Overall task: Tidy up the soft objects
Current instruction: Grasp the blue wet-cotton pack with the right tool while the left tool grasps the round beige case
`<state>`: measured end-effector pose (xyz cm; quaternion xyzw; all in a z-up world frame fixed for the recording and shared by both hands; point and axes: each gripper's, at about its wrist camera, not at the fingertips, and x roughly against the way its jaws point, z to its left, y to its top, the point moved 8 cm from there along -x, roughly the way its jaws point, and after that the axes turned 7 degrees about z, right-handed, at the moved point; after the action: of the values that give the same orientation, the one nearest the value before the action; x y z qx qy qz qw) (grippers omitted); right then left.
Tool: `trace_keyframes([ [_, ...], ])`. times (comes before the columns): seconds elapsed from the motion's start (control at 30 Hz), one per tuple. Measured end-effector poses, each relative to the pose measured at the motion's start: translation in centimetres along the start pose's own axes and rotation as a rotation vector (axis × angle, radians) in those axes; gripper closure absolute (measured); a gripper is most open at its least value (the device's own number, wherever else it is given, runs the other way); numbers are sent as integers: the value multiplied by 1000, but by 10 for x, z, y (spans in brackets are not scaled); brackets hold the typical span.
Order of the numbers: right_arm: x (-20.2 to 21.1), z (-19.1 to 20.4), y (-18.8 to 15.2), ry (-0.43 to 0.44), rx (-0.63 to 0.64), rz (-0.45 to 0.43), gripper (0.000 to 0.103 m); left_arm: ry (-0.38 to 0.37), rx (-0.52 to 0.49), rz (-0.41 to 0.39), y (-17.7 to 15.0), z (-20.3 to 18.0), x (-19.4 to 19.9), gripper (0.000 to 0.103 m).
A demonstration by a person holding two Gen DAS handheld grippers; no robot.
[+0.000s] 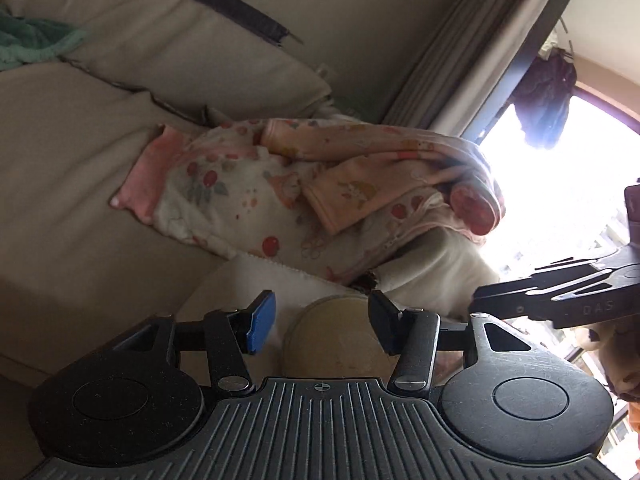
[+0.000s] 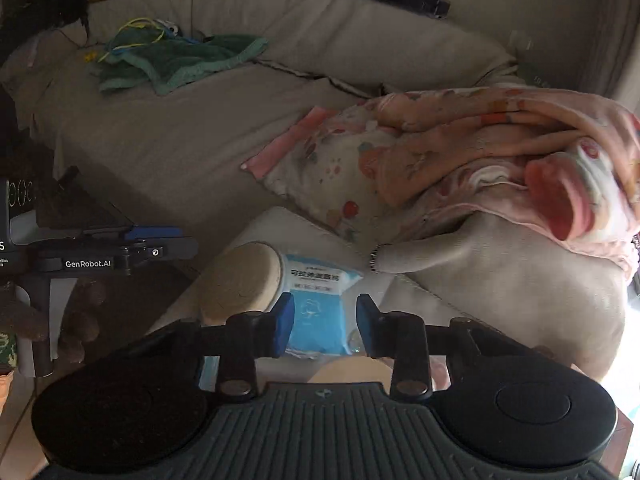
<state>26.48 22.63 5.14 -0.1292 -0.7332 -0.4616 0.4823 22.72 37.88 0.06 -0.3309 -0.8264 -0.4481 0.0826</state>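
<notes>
- My right gripper hangs with its jaws wide, gripping nothing; the blue plastic-wrapped packet lies straight ahead at twelve o'clock between the blue pads, its long axis running away from me.
- My left gripper is also wide and empty, over the round beige fabric cushion.
- In my judgement the right one is nearer the packet, so the next grasp falls to it.
- The packet's Chinese print is too blurred to read; "GenRobot.AI" reads on the left gripper's side.
- Farther off at one o'clock, the pink floral fleece blanket sits bunched on the grey sofa.
- The green knitted cloth lies at eleven o'clock.
</notes>
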Motion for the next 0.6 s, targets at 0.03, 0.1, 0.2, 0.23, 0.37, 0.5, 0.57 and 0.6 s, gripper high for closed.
trace_keyframes([
  [0.03, -13, 8, 5, 27, -1, 29, 84, -37, -4, 19, 1, 2, -8, 47],
  [0.1, -31, 14, 11, 39, -6, 63, 87, -67, -6, 54, 2, 9, -22, 47],
  [0.2, -49, 16, 9, 48, 2, 89, 92, -112, 17, 81, 6, 21, -39, 47],
  [0.23, -53, 16, 8, 52, 9, 98, 92, -134, 34, 95, 6, 26, -44, 47],
  [0.37, -66, 9, 0, 45, 14, 148, 92, -299, 114, 193, 1, 35, -60, 47],
  [0.5, -77, 1, -12, 62, -3, 188, 92, -441, 107, 220, -10, 27, -47, 46],
  [0.57, -79, -2, -12, 77, -8, 183, 92, -409, 64, 264, -19, 19, -44, 46],
  [0.6, -80, -2, -11, 85, -7, 182, 92, -382, 42, 287, -23, 16, -44, 45],
])
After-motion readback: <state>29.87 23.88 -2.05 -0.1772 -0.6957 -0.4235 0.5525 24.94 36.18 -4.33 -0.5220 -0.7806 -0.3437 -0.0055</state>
